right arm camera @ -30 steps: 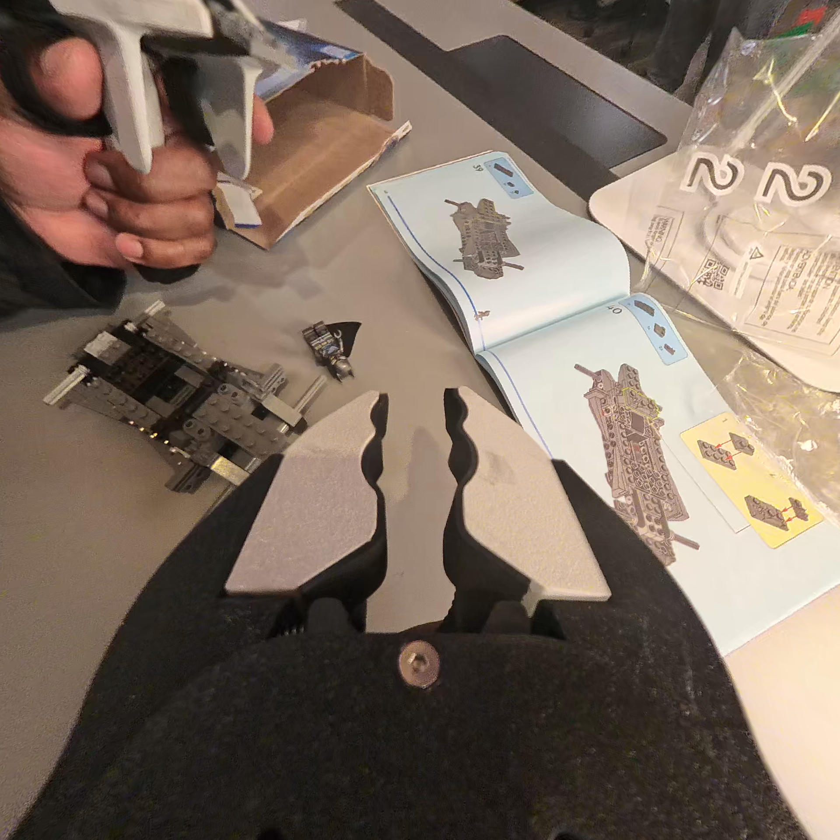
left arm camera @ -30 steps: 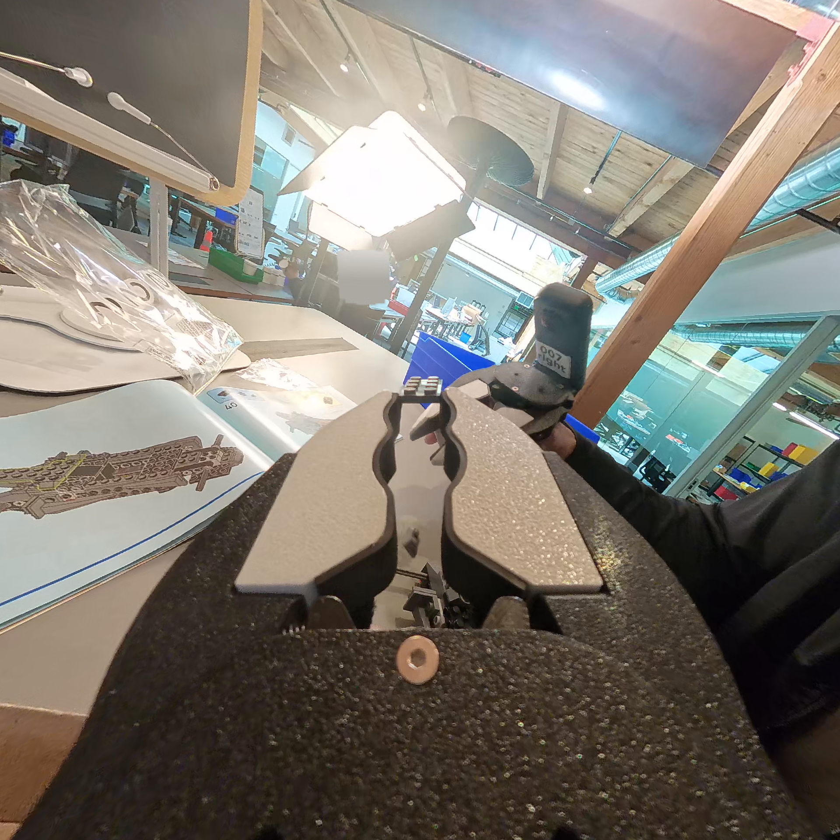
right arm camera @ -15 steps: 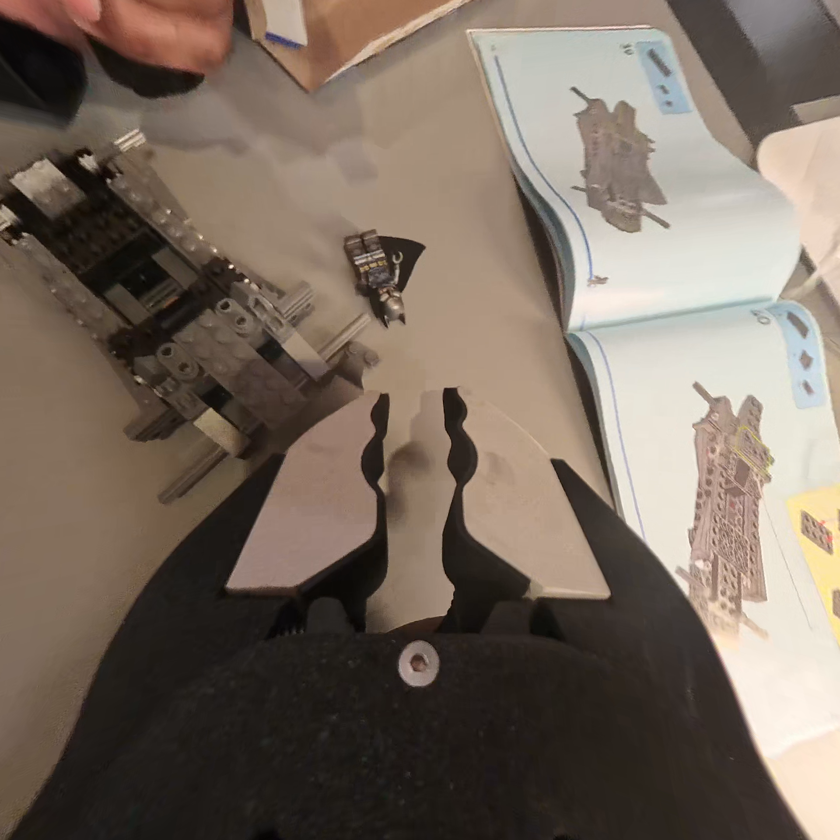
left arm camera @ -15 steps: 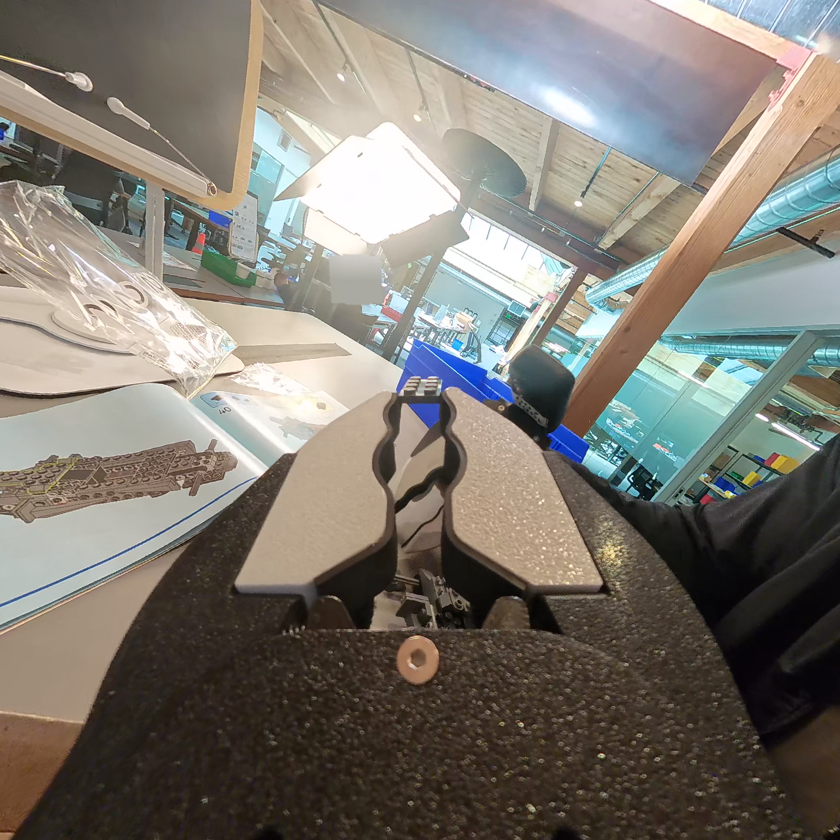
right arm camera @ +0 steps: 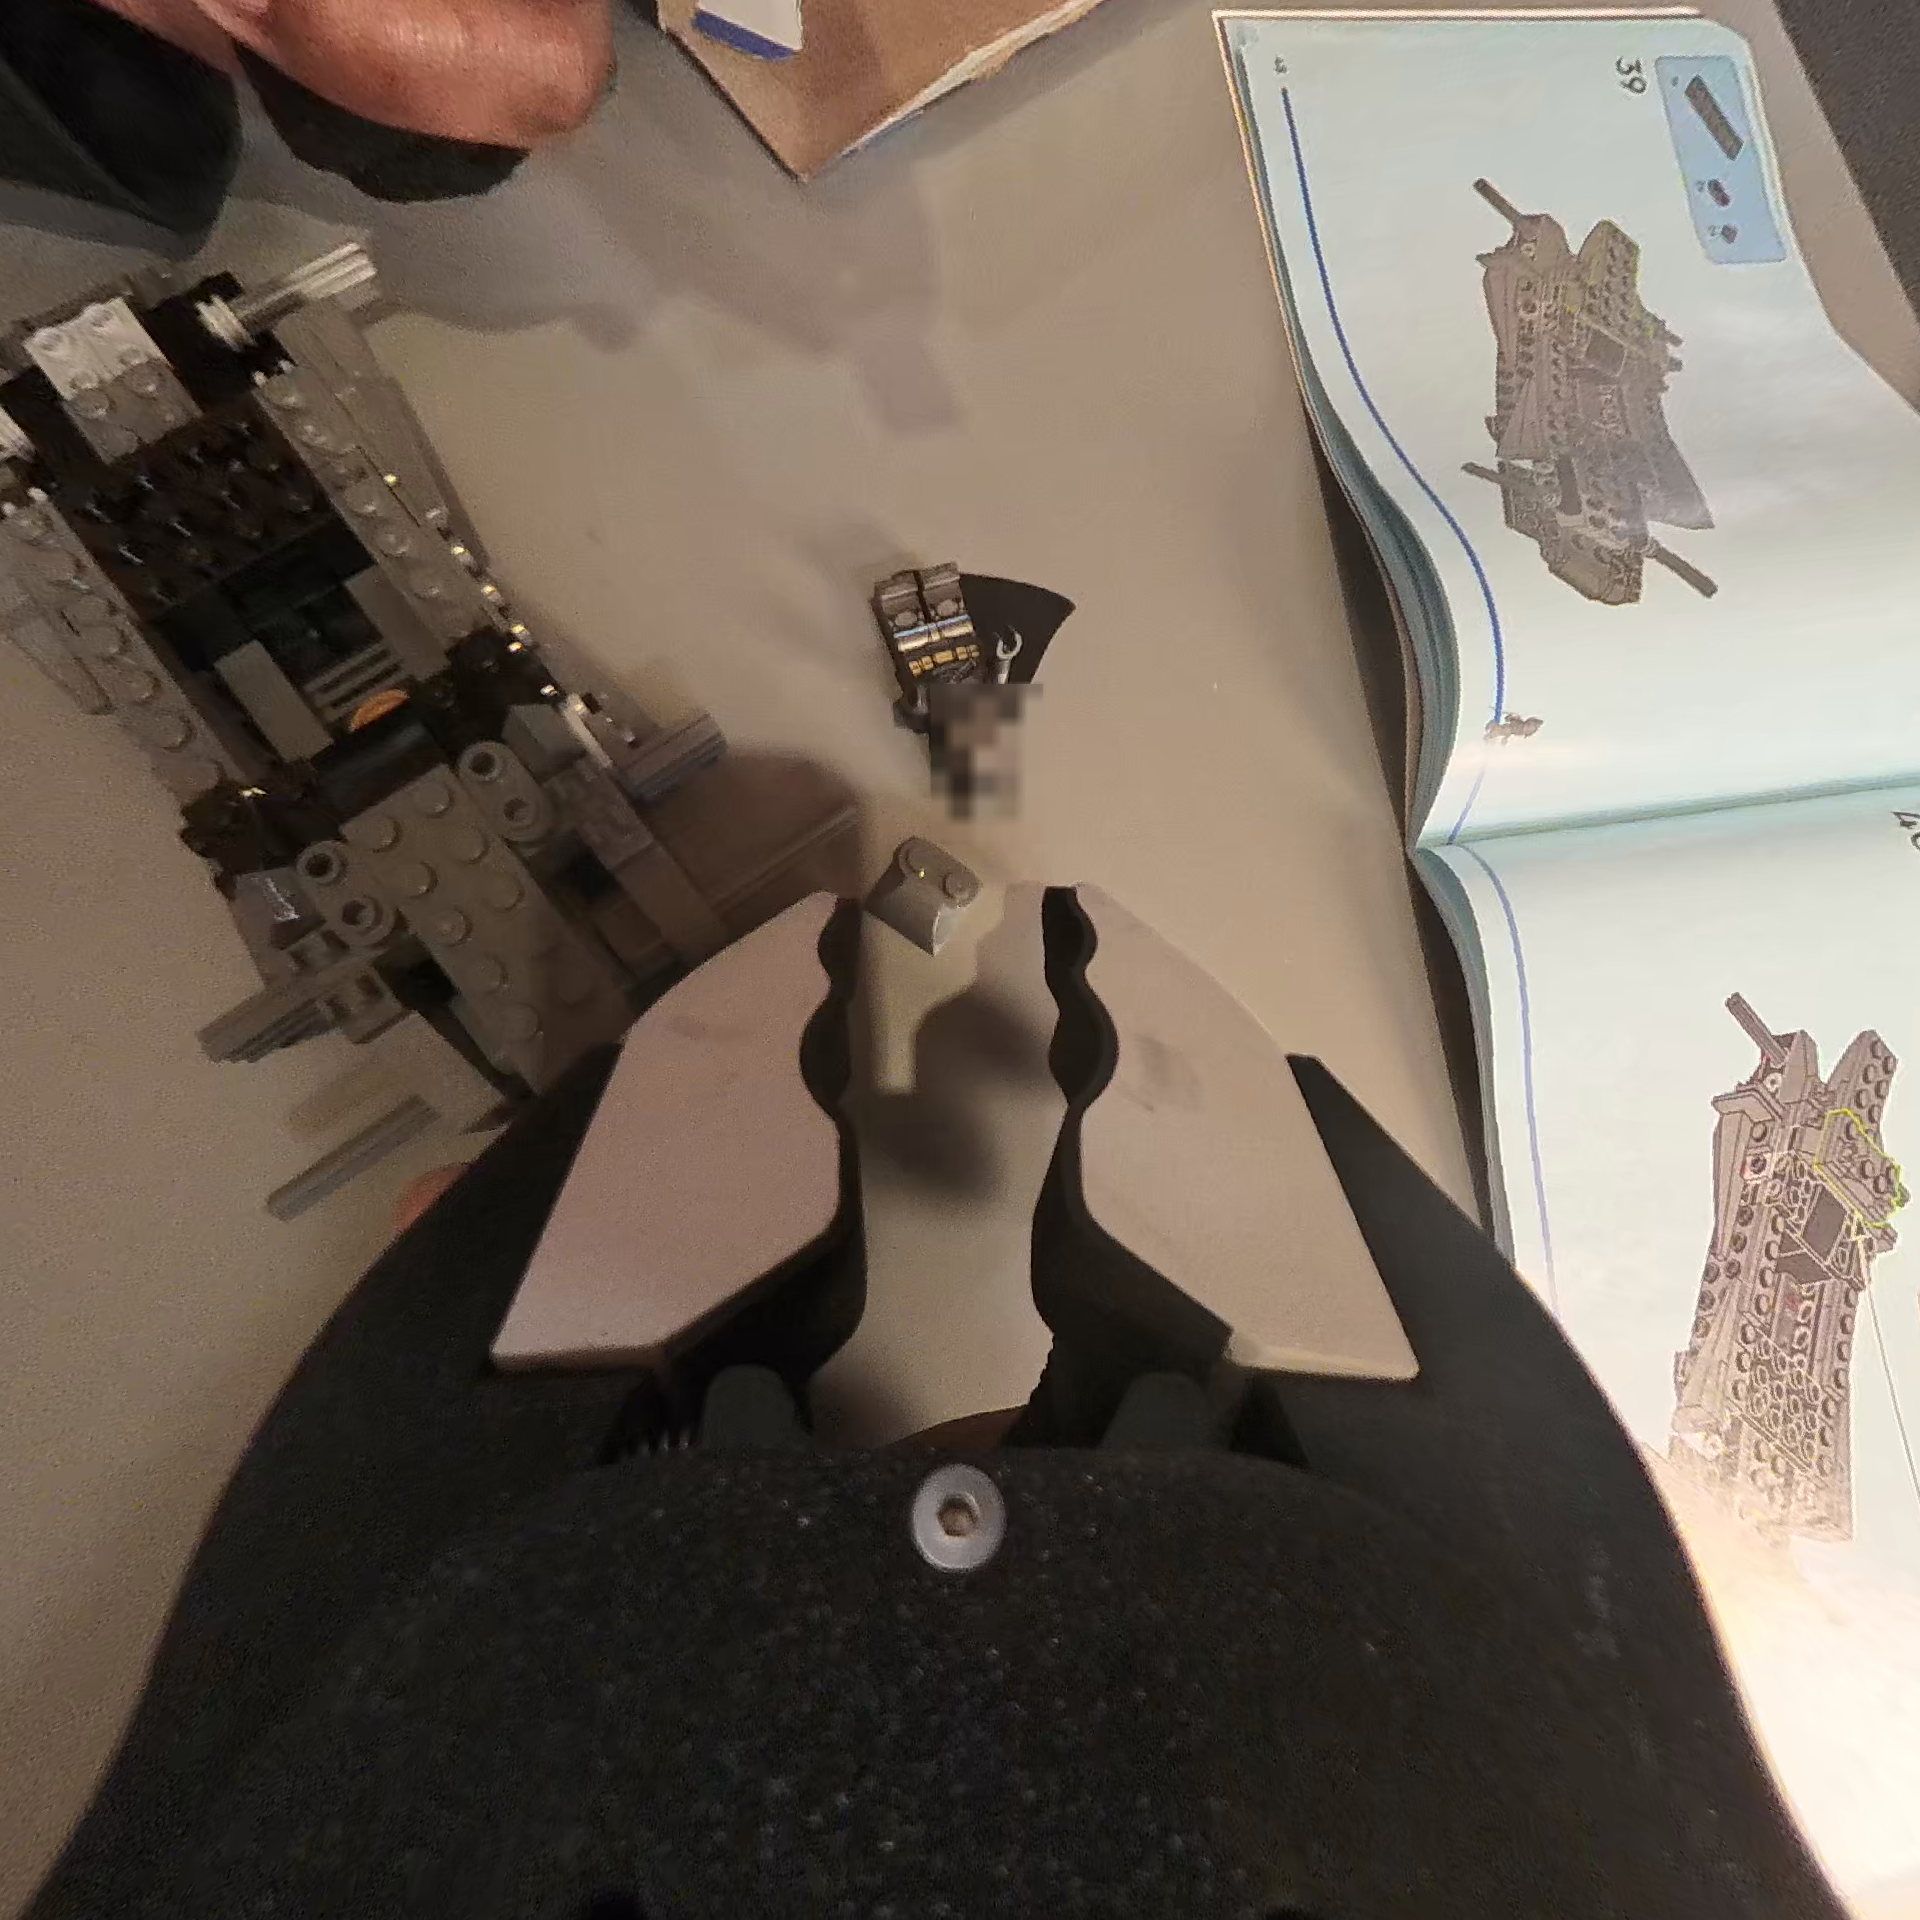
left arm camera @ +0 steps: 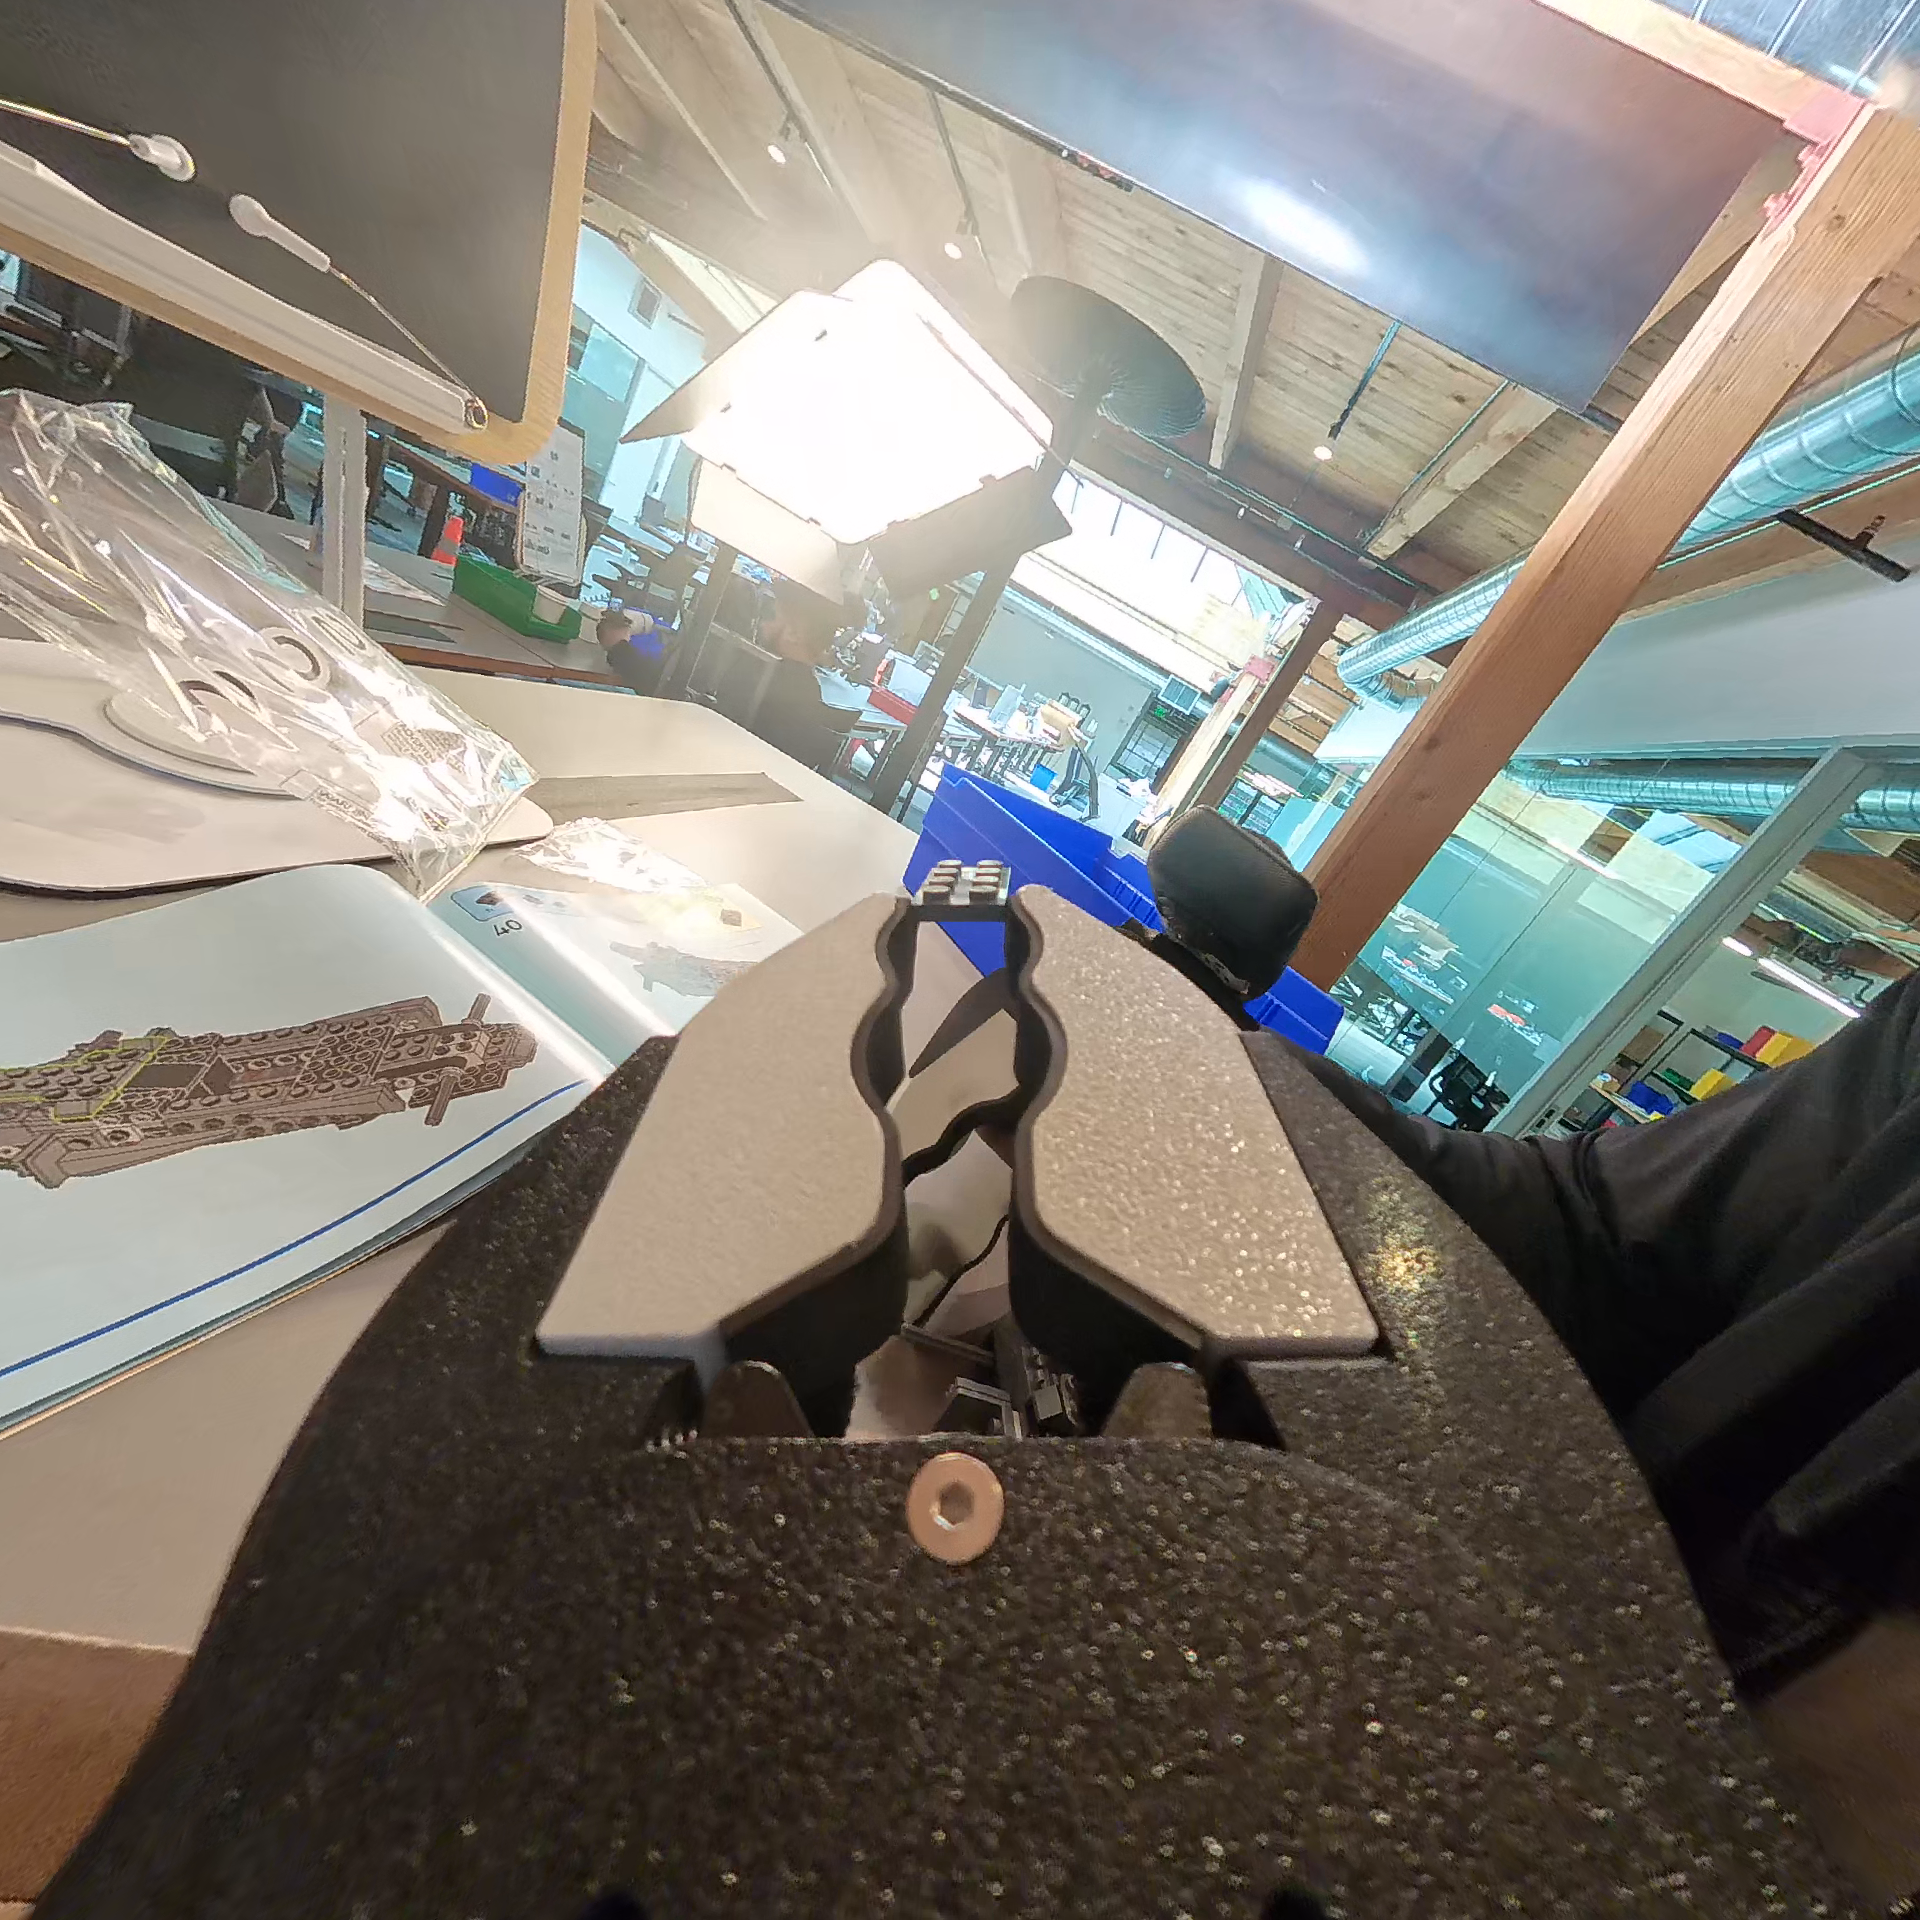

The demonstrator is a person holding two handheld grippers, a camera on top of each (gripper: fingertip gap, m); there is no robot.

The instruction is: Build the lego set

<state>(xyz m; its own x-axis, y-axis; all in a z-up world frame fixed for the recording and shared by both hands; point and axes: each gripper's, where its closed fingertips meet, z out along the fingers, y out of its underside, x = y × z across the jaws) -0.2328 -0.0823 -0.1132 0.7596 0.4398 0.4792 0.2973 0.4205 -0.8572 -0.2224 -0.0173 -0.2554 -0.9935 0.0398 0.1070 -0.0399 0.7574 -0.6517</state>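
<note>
On the grey table, a grey and black brick model lies toward the left edge and an open pale-blue instruction booklet toward the right edge. The right gripper hovers with jaws apart around a small grey sloped brick, not yet pressed. Only the left wrist view shows the left gripper clamped on a dark studded plate; the model is shown only by the right.

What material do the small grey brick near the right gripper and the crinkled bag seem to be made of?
Small grey brick: likely hard moulded plastic, smooth and slightly glossy, given the highlight on its studs. Crinkled bag: thin clear plastic film, since it is see-through with sharp creases and bright glints.
</note>
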